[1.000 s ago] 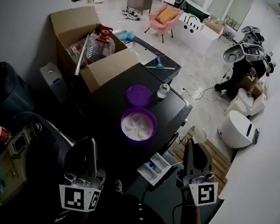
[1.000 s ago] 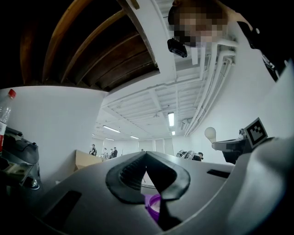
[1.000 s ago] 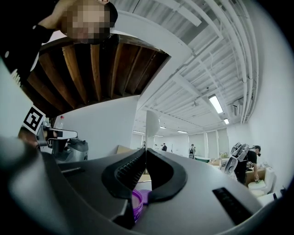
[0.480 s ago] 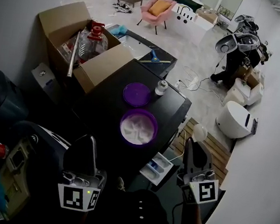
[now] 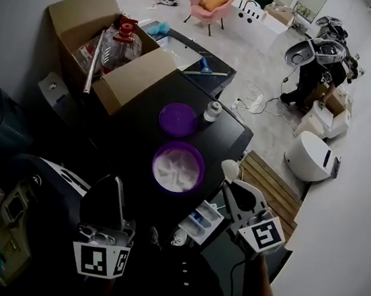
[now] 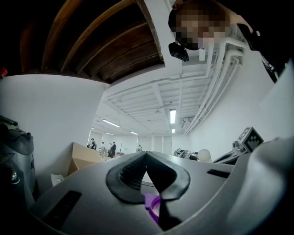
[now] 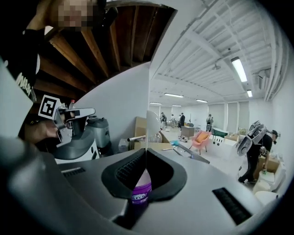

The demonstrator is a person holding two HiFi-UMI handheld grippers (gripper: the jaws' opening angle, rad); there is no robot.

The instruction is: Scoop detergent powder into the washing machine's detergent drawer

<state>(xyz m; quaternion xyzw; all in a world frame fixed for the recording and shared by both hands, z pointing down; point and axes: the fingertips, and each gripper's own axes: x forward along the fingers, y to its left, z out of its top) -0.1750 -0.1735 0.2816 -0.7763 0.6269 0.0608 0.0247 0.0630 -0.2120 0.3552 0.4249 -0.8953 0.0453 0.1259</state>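
Observation:
A purple tub of white detergent powder stands open on the black washing machine top, with its purple lid lying behind it. The white detergent drawer is pulled out at the machine's front. My right gripper is shut on a white scoop, held just right of the tub and above the drawer. In the right gripper view the scoop's thin handle rises from the closed jaws, with the tub below. My left gripper is shut and empty, in front of the tub.
A small white bottle stands beside the lid. An open cardboard box with a water jug sits at the machine's back left. A wooden pallet and a white round unit lie to the right.
My right gripper has swung left with the scoop, from beside the machine to just right of the tub. The left gripper has hardly moved.

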